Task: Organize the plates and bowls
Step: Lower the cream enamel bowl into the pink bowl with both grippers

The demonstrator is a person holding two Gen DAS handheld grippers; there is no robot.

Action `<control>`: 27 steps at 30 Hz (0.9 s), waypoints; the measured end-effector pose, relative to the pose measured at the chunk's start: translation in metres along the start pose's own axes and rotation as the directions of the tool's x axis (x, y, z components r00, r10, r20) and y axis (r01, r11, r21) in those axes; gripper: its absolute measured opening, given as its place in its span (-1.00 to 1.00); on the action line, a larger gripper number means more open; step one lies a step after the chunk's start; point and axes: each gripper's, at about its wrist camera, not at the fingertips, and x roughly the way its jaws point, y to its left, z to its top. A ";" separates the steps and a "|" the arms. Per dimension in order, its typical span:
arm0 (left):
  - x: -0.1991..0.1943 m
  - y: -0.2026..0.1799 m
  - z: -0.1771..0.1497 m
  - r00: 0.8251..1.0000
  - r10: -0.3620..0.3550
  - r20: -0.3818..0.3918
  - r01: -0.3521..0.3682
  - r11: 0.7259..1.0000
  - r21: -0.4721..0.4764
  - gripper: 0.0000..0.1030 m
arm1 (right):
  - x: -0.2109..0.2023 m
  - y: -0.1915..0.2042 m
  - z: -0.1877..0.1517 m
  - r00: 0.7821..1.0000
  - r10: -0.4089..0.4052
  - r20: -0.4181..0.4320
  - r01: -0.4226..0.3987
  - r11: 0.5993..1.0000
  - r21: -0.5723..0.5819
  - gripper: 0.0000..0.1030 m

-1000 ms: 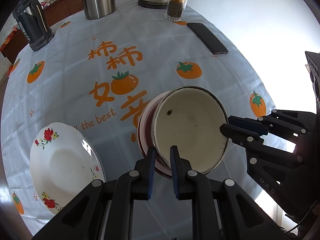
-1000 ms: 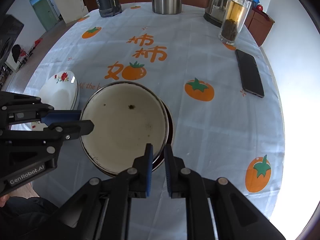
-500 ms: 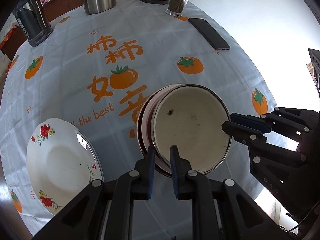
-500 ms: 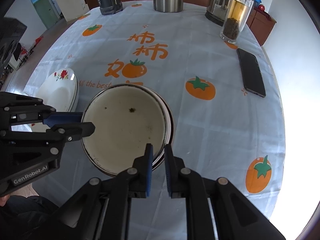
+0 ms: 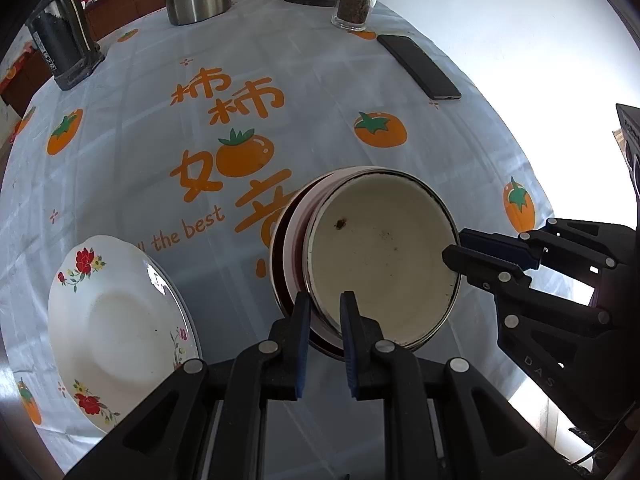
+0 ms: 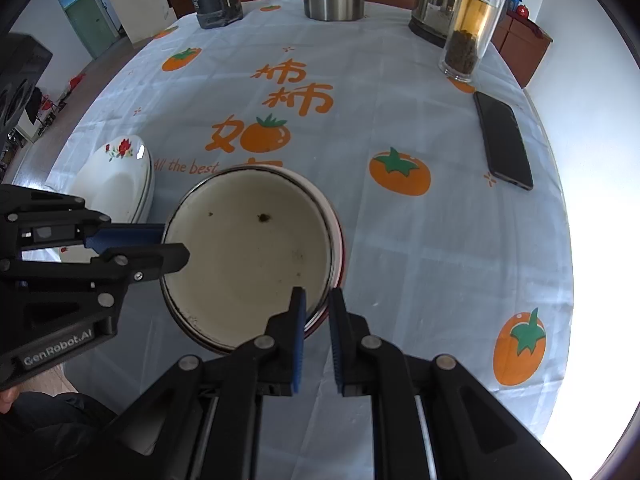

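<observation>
The bench (image 5: 120,128), spread with a pale cloth printed with orange persimmons, carried everything. Near its front edge sat a cream enamel bowl (image 5: 380,256) nested in a red-rimmed bowl (image 5: 290,240) — flecks of dark residue dotted its inside. Both tools gripped that stack: the left tool (image 5: 324,300) was clenched over the rim nearest its camera, and the right tool (image 6: 316,296) was clenched over the rim on the opposite side. To the left of the bowls, apart from them, lay a white floral plate (image 5: 116,320). Farther back lay a black phone (image 6: 504,140), beside a glass tea jar (image 6: 468,40).
</observation>
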 end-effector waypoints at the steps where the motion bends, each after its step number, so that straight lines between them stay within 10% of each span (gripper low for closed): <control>1: 0.001 0.000 0.000 1.000 0.000 0.000 0.000 1.000 -0.002 -0.67 | 0.000 0.000 0.000 1.000 0.001 0.001 -0.001 1.000 0.001 -0.75; 27: -0.001 0.003 0.001 1.000 -0.002 0.008 0.002 1.000 -0.007 -0.67 | 0.001 0.002 0.002 1.000 -0.010 -0.004 0.010 1.000 -0.023 -0.73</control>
